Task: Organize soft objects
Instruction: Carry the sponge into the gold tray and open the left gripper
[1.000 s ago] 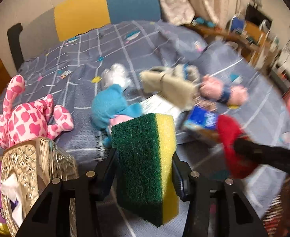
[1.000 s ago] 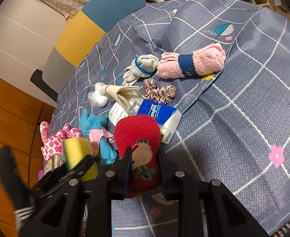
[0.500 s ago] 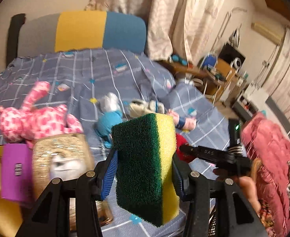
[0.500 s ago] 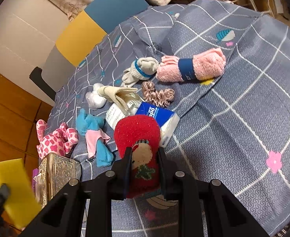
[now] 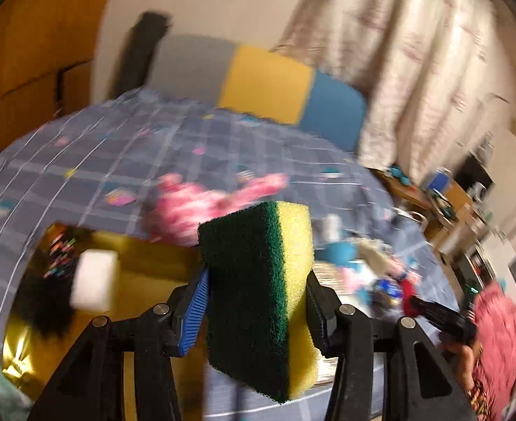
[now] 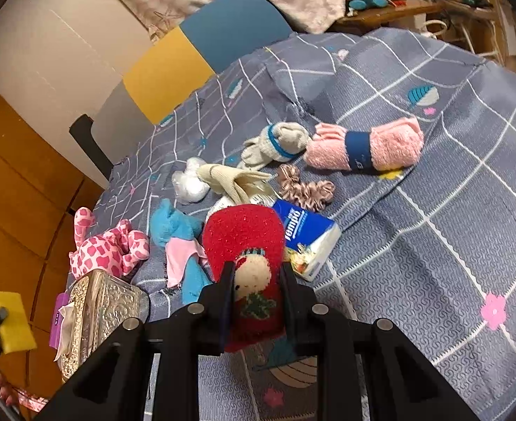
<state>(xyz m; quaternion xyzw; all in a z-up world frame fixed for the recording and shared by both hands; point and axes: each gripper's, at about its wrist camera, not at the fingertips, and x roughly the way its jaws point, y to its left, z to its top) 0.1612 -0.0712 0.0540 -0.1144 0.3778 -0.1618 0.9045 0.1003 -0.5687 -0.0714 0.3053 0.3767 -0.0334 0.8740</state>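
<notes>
My left gripper (image 5: 256, 291) is shut on a green and yellow sponge (image 5: 258, 277), held in the air above a gold box (image 5: 142, 291) that holds a white block (image 5: 94, 280) and a dark furry thing (image 5: 47, 294). My right gripper (image 6: 254, 280) is shut on a red sock with a doll face (image 6: 247, 259), above the grey checked bedspread (image 6: 433, 228). Soft items lie on the spread: a pink spotted plush (image 6: 107, 249), a blue and pink cloth (image 6: 177, 238), a rolled pink towel (image 6: 366, 144), a grey glove (image 6: 279, 144), a beige glove (image 6: 237, 179) and a scrunchie (image 6: 307, 189).
A blue tissue pack (image 6: 310, 238) lies right of the red sock. An ornate gold tissue box (image 6: 96, 315) stands at the bed's left edge, with the sponge (image 6: 10, 319) seen left of it. A yellow and blue headboard (image 6: 194, 56) and a cluttered desk (image 6: 398, 3) stand behind.
My left gripper has swung left with the sponge, from over the tissue box to over the gold box. My right gripper has stayed nearly still with the red sock.
</notes>
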